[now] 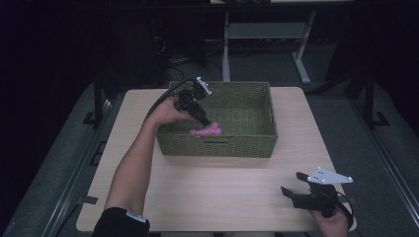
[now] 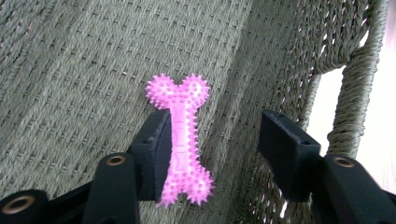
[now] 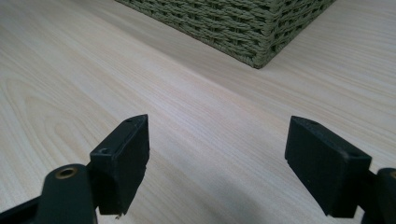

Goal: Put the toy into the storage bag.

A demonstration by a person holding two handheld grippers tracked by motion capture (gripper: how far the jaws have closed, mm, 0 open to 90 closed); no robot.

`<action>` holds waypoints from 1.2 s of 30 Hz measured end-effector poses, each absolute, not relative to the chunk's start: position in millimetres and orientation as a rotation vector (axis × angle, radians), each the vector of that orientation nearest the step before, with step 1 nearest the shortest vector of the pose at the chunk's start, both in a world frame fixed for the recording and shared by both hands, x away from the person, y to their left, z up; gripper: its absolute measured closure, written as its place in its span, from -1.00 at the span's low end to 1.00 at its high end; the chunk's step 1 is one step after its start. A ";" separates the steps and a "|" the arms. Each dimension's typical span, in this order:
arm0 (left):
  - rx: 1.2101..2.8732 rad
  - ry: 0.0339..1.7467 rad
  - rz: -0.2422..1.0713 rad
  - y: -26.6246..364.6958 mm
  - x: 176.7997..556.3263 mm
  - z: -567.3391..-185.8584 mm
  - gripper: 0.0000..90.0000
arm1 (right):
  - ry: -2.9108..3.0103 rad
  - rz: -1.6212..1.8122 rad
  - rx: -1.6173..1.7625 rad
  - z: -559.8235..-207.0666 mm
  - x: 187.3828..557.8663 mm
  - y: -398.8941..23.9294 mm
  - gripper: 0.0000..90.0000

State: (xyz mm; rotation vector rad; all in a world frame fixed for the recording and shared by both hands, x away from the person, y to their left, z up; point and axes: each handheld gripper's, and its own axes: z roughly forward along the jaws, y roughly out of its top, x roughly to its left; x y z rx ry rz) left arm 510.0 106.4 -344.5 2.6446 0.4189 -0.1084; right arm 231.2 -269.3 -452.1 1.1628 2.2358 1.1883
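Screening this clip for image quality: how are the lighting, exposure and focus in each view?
High view: dark surroundings, only the table and basket lit, overall soft. Left gripper view: pink bone toy sharp enough to show its spikes, but the basket's handle opening is blown out to white. Right gripper view: evenly lit, wood grain crisp, near gripper jaws slightly soft.

The high view is looking forward and down on the table (image 1: 222, 187) from well above. The left gripper view is peering closely into the woven basket (image 2: 70, 70). The right gripper view is skimming low along the table (image 3: 187, 107), sharing the basket's corner (image 3: 261, 42).
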 end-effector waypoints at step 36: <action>2.627 0.377 -0.062 97.2 474.6 -313.7 -0.45 | 2.237 1.186 1.167 -452.8 233.0 -269.3 -0.52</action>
